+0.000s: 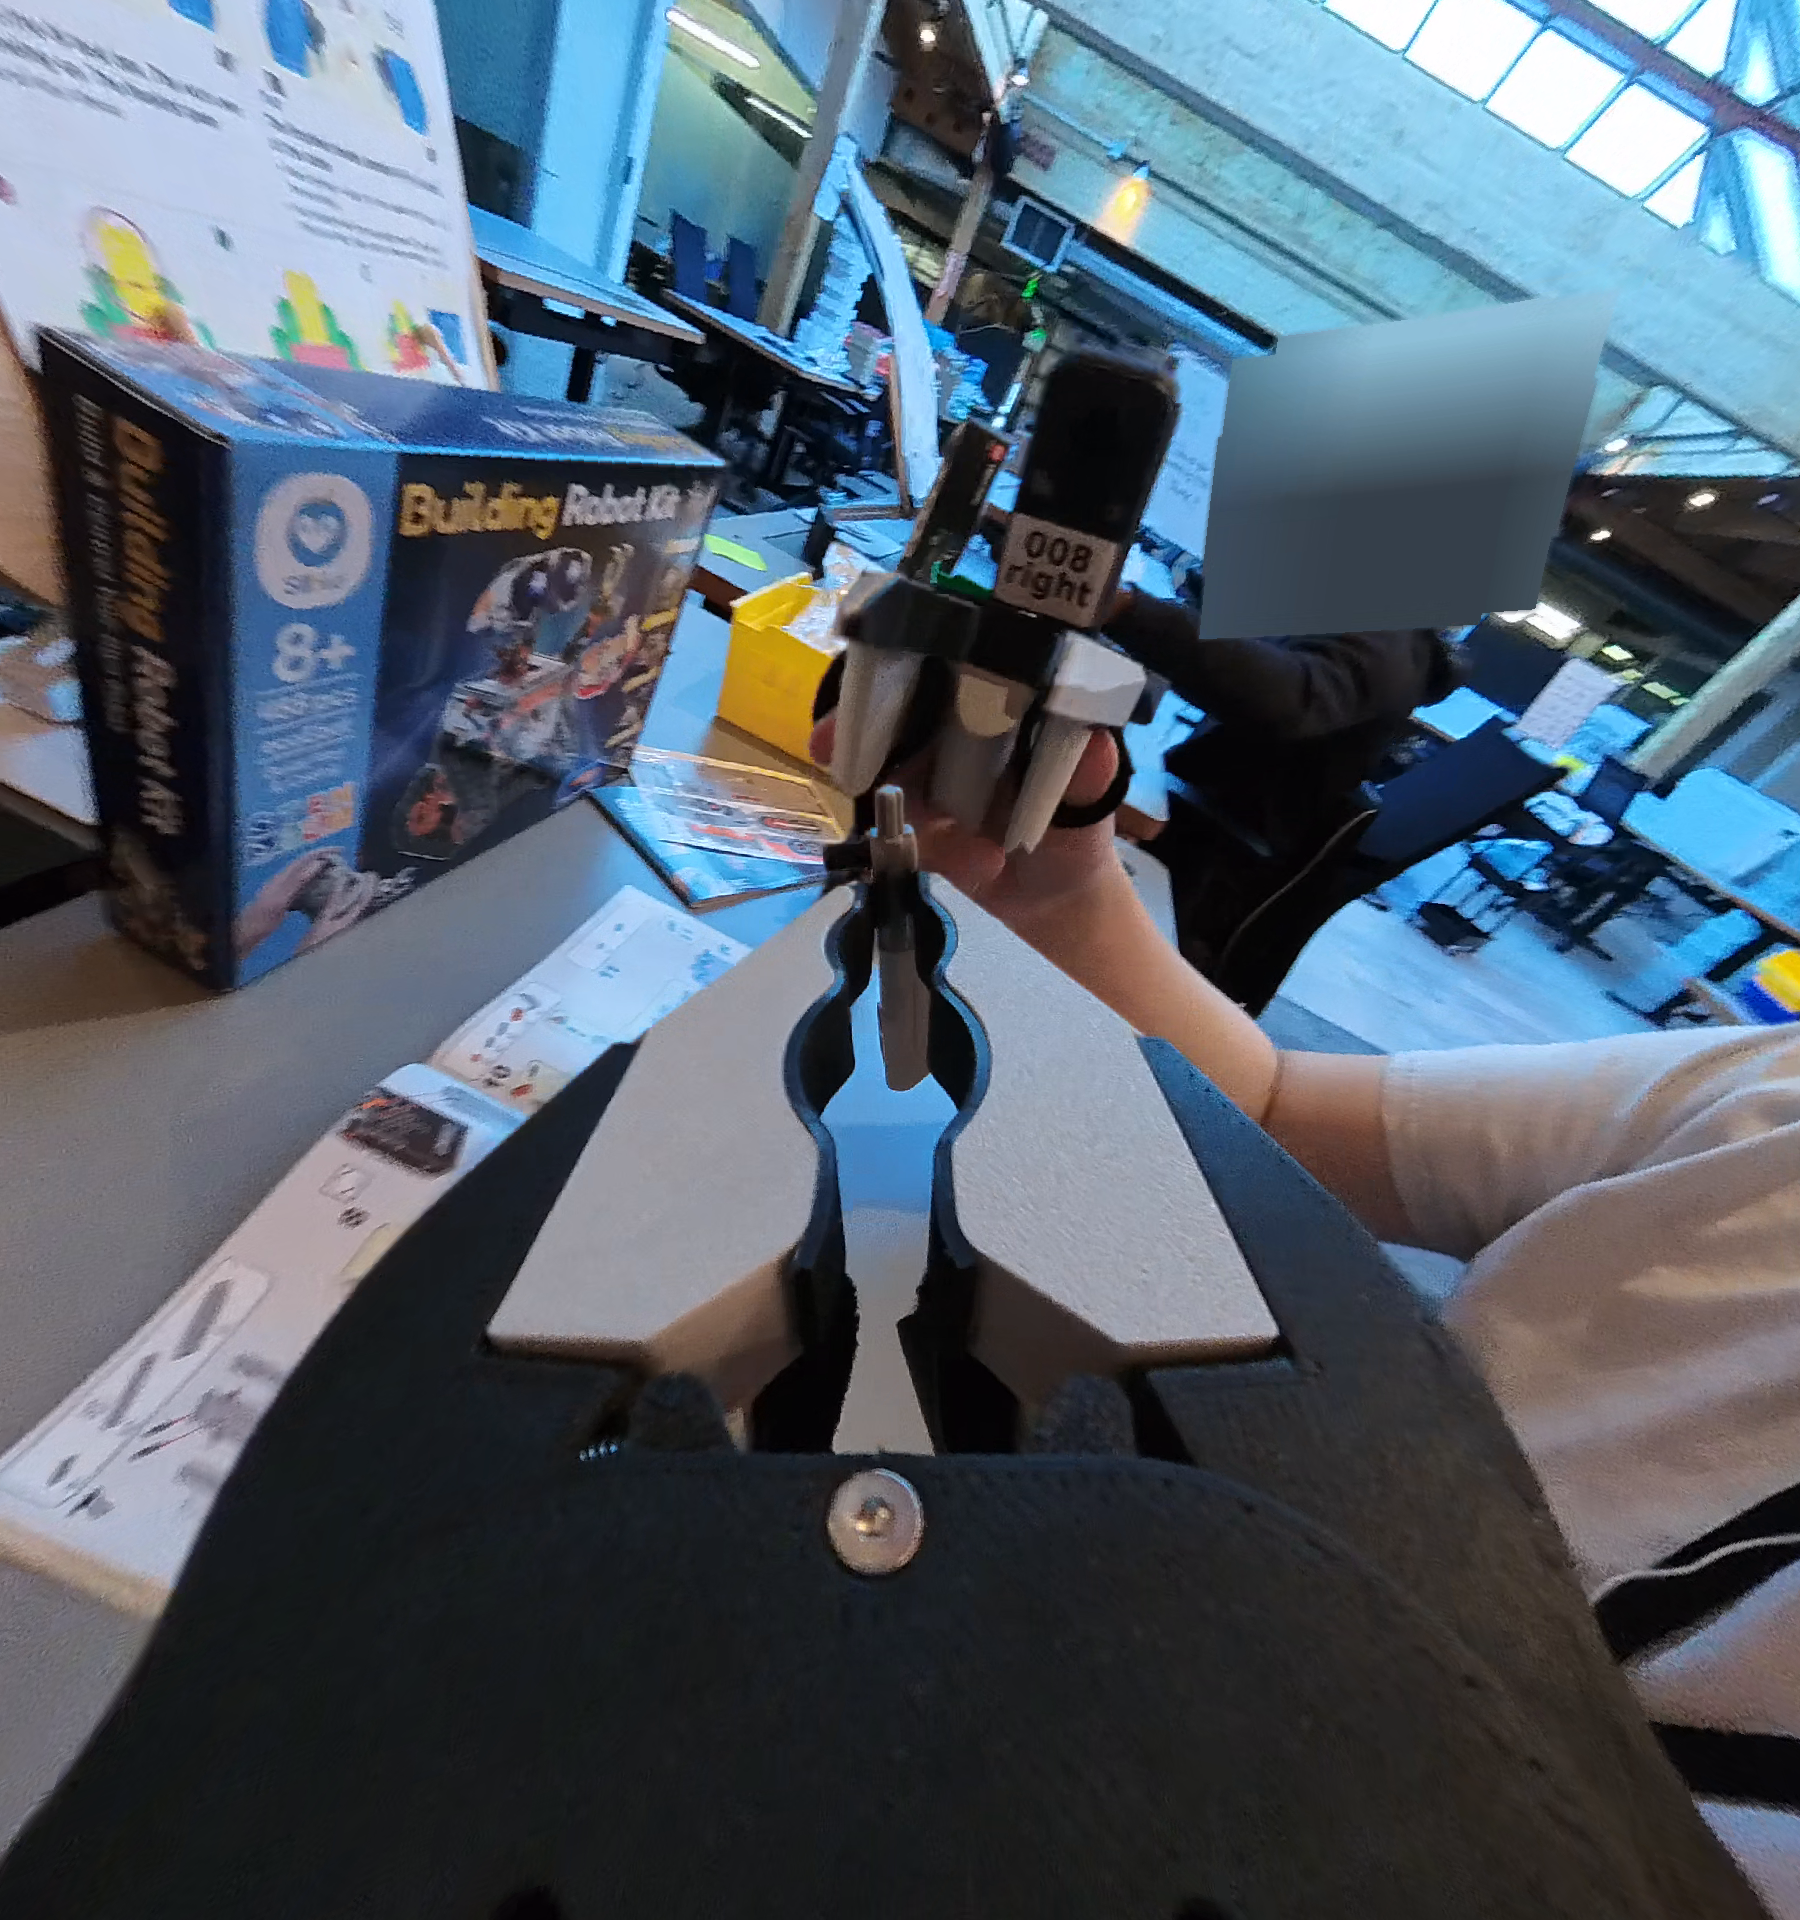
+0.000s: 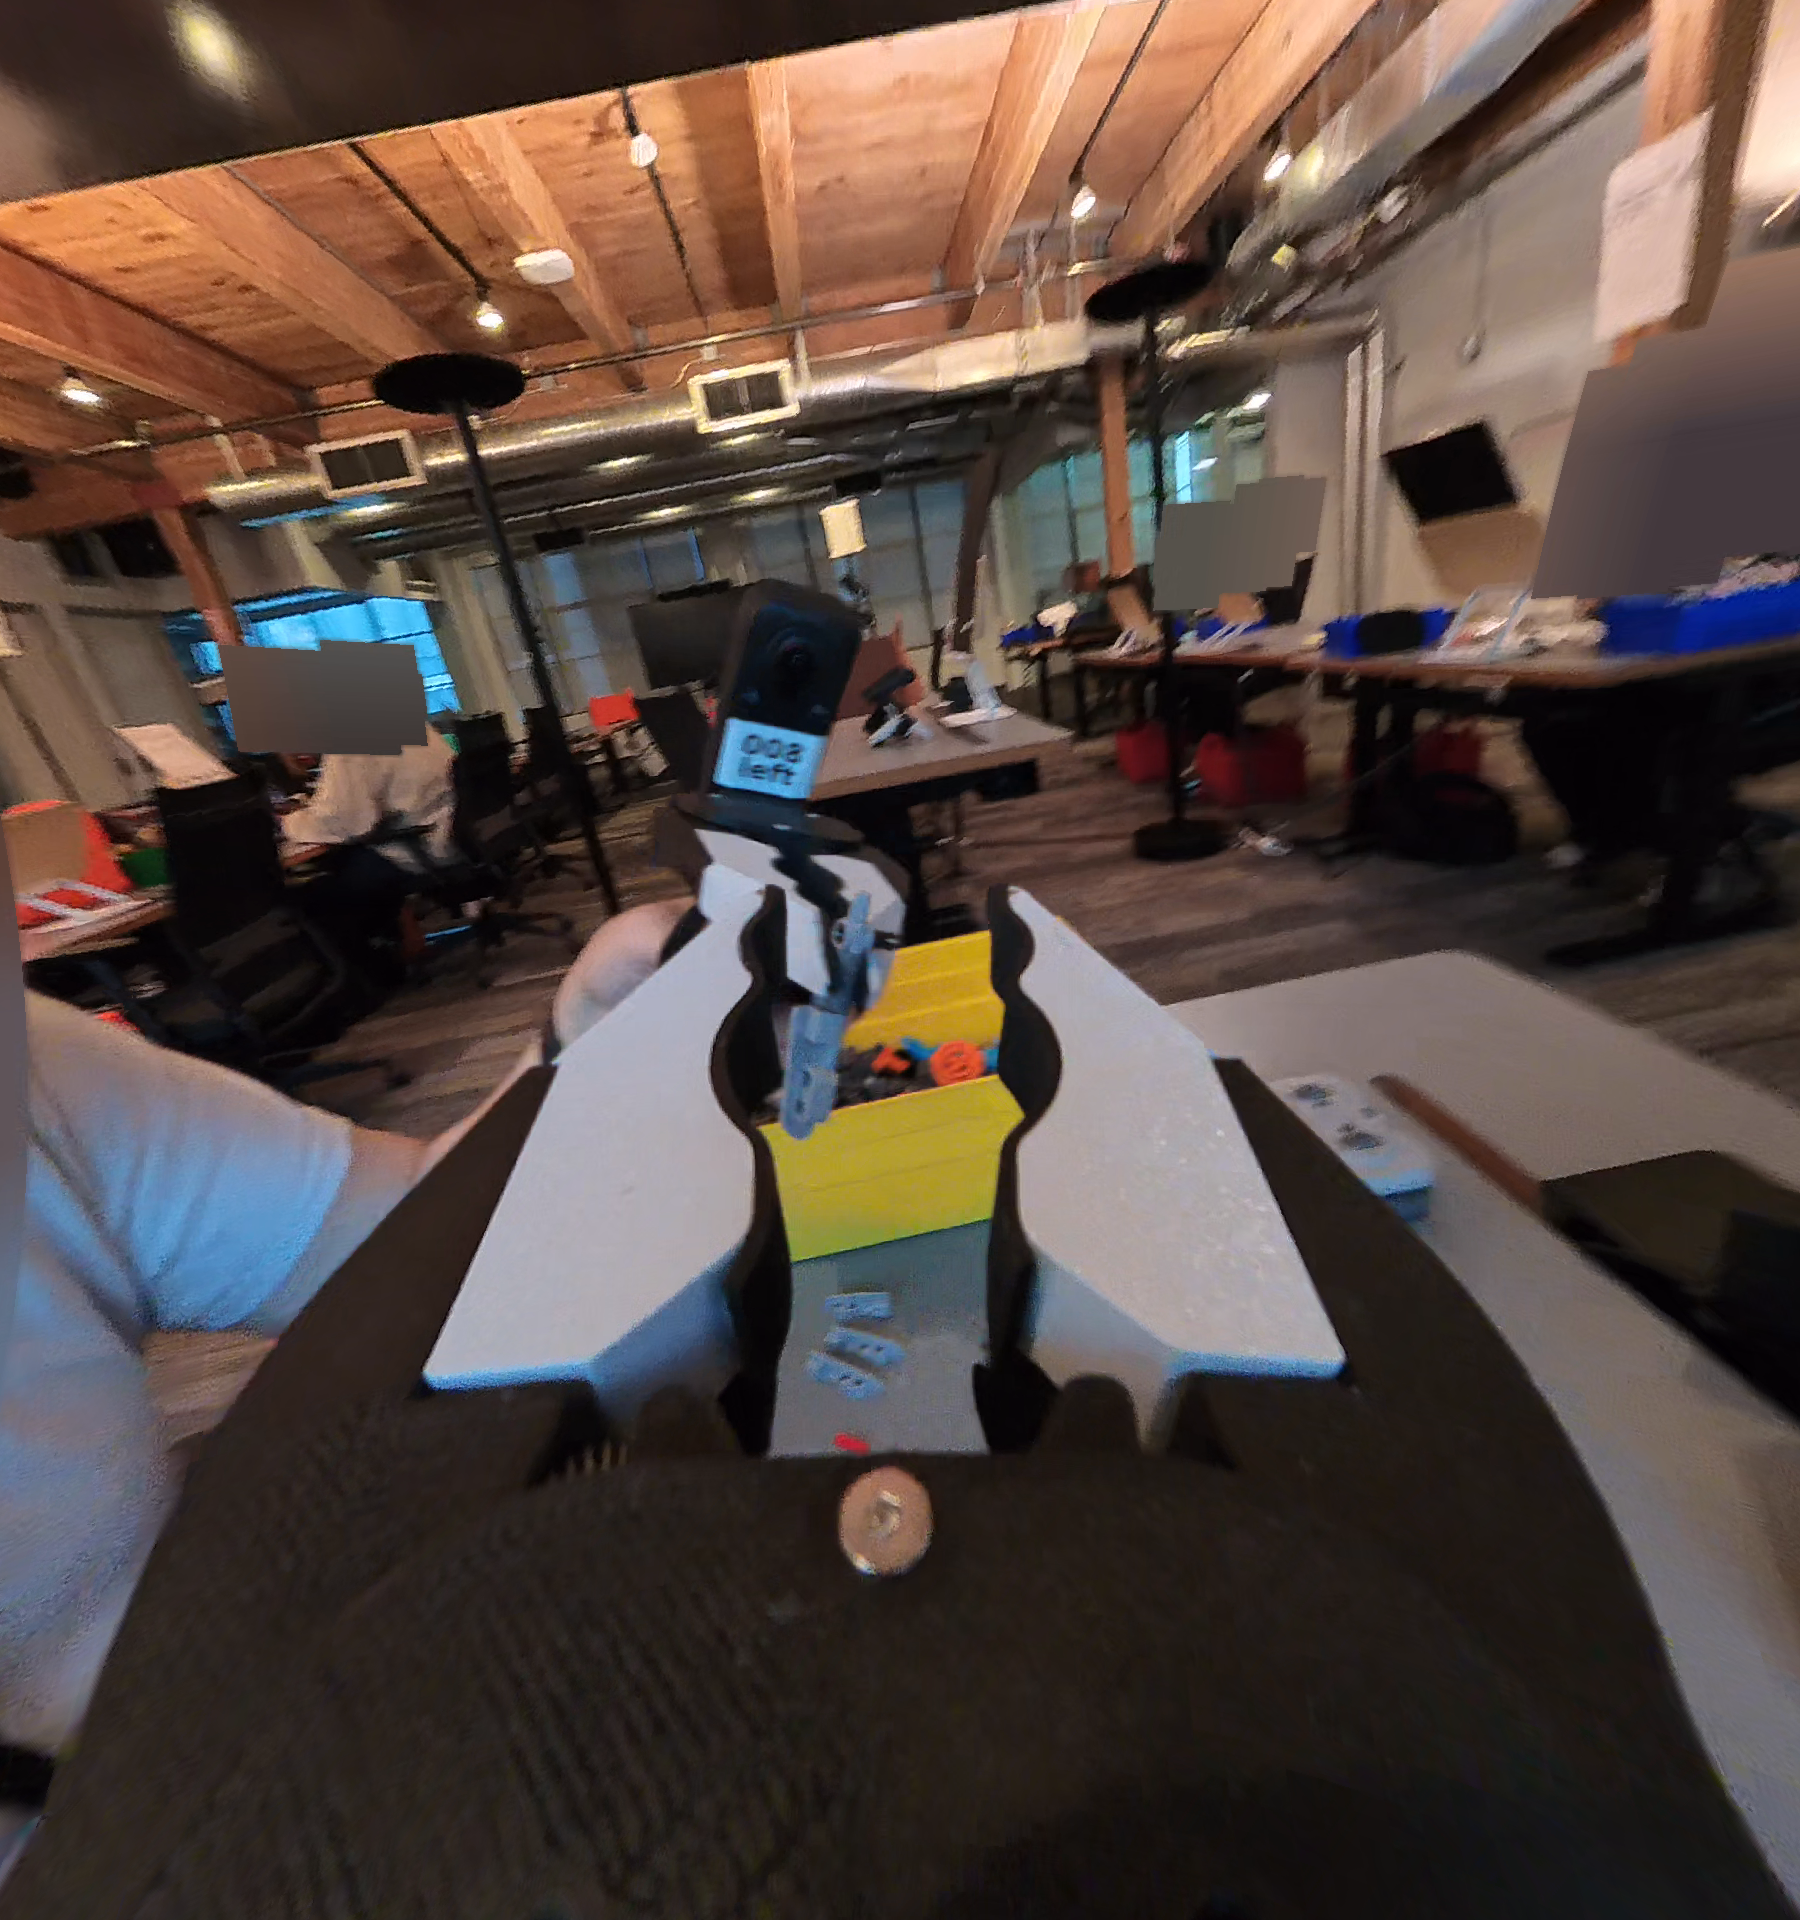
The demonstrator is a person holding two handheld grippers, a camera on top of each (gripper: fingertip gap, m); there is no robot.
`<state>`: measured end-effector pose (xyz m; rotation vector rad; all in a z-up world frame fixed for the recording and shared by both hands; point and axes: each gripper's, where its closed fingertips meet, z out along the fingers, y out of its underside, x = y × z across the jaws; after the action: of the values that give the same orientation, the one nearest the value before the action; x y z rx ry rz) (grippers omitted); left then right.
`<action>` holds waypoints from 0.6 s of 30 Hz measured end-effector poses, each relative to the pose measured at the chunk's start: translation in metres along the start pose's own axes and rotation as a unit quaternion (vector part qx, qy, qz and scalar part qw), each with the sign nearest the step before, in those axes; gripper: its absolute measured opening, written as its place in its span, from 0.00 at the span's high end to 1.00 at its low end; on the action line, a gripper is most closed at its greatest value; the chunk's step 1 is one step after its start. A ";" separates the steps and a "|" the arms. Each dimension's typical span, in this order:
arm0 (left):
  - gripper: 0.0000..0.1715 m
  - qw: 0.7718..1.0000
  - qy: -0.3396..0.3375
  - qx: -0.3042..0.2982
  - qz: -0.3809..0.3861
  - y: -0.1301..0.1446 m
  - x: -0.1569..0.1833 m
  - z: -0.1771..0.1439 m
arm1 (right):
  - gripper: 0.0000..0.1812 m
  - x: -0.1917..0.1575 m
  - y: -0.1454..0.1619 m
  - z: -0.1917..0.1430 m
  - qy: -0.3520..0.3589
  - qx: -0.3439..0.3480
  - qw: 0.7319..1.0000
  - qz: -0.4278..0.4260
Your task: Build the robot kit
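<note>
The left hand-held gripper, black-bodied with pale grey fingers, has its jaws nearly together, pinching at the tips. The right hand-held gripper, of the same build, has its jaws spread apart. Seen from the left wrist view, the right one is raised and tilted, gripped by a bare hand on a white-sleeved forearm. The two face each other, close together.

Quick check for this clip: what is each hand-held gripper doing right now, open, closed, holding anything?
Left hand-held gripper: closed on a grey pin-and-beam part.
Right hand-held gripper: open, holding nothing.
</note>
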<state>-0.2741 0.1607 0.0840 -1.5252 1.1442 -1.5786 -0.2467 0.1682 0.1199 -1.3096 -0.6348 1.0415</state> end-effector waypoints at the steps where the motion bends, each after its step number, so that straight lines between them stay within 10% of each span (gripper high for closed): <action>1: 0.97 1.000 -0.011 -0.001 0.009 -0.003 -0.001 -0.007 | 0.79 0.005 -0.004 -0.004 0.018 0.007 1.000 -0.015; 9: 0.97 0.997 -0.052 0.032 0.049 -0.032 0.003 -0.051 | 0.78 0.055 -0.006 -0.035 0.173 -0.013 0.979 -0.106; 18: 0.97 0.996 -0.068 0.015 0.053 -0.027 -0.005 -0.049 | 0.78 0.065 0.013 -0.032 0.184 -0.045 0.977 -0.099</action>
<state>-0.3190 0.1829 0.1091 -1.5031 1.1028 -1.3948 -0.1942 0.2103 0.0901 -1.4405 -0.5215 0.5936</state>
